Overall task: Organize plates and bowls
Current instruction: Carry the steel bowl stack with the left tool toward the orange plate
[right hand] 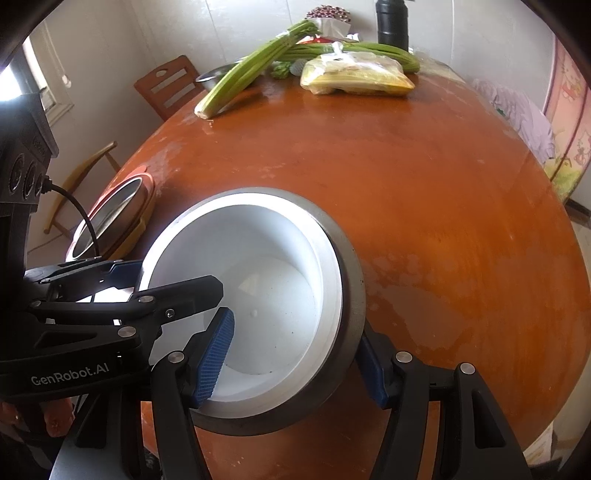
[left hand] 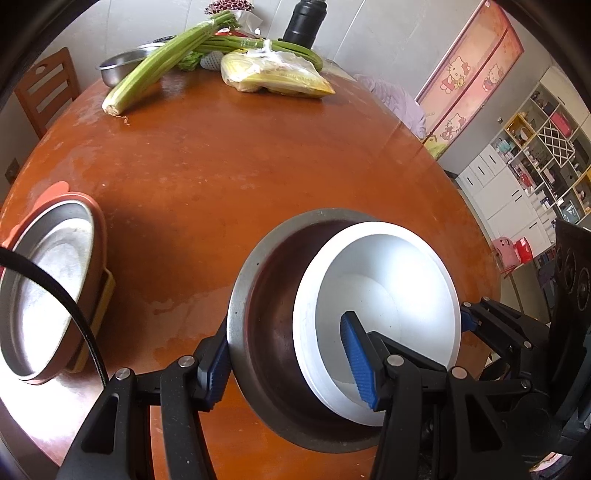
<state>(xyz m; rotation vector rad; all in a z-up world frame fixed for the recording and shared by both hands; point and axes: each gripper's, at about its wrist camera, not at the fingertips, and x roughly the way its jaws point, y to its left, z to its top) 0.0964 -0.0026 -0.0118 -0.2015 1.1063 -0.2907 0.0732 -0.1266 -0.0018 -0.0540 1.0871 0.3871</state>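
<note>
A steel bowl with a white bowl nested inside it hangs tilted over the brown table, gripped from both sides. My left gripper is shut on the left walls, with one blue pad outside the steel rim and the other inside the white bowl. My right gripper is shut on the opposite side the same way. In the right wrist view the left gripper straddles the rim at the left.
At the table's left edge sits a stack of orange-rimmed steel plates. Along the far side lie celery, another steel bowl, a bagged yellow food pack and a black bottle. A wooden chair stands behind.
</note>
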